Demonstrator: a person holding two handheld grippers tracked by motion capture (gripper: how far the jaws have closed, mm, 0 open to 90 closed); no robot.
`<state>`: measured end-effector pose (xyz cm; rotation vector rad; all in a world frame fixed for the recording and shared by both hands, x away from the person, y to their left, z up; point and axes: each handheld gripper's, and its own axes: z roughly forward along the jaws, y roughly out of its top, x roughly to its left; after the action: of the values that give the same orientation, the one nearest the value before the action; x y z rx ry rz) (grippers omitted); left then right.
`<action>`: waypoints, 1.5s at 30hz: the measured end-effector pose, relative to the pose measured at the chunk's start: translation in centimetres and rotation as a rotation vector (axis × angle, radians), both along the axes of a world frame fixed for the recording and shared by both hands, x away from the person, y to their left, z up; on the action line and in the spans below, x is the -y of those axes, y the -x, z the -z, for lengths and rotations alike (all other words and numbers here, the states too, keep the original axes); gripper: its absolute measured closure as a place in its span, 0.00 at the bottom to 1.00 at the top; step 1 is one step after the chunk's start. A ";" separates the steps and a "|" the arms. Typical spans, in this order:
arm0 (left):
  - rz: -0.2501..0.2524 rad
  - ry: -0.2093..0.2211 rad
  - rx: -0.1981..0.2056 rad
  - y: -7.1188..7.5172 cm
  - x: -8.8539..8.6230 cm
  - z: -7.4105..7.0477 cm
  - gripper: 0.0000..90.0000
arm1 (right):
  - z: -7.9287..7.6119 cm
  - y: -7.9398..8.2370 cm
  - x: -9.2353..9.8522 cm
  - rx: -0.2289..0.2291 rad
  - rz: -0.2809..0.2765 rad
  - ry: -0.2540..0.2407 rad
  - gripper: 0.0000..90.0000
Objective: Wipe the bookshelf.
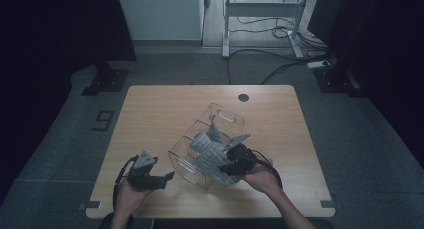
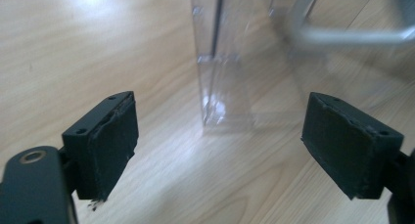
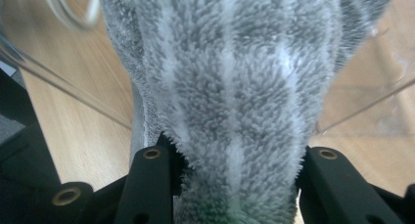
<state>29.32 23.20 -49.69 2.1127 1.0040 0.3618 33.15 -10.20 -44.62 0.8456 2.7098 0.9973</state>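
Fluffy grey striped towel (image 3: 230,87), clamped in the right gripper (image 1: 235,165), could drag the clear plastic organiser (image 1: 210,139) over; left gripper (image 1: 167,178) stands open, holding nothing.

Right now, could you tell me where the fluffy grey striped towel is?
The fluffy grey striped towel is clamped in the right hand-held gripper, draped over the clear plastic divided bin at the table's near centre.

Your high view is dim, dark at both side edges, only the worktop (image 1: 150,119) lit. In the left gripper view glare whitens the wood's top left; the bin (image 2: 225,62) blurs top right.
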 end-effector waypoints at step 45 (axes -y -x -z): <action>0.018 -0.145 -0.083 -1.0 -4.1 4.8 0.00 | -8.8 -2.0 -12.6 0.002 -0.161 -0.014 0.66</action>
<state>30.34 27.27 -54.48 2.2821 1.0327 0.3499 35.15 2.36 -35.82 0.6365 2.8089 1.0480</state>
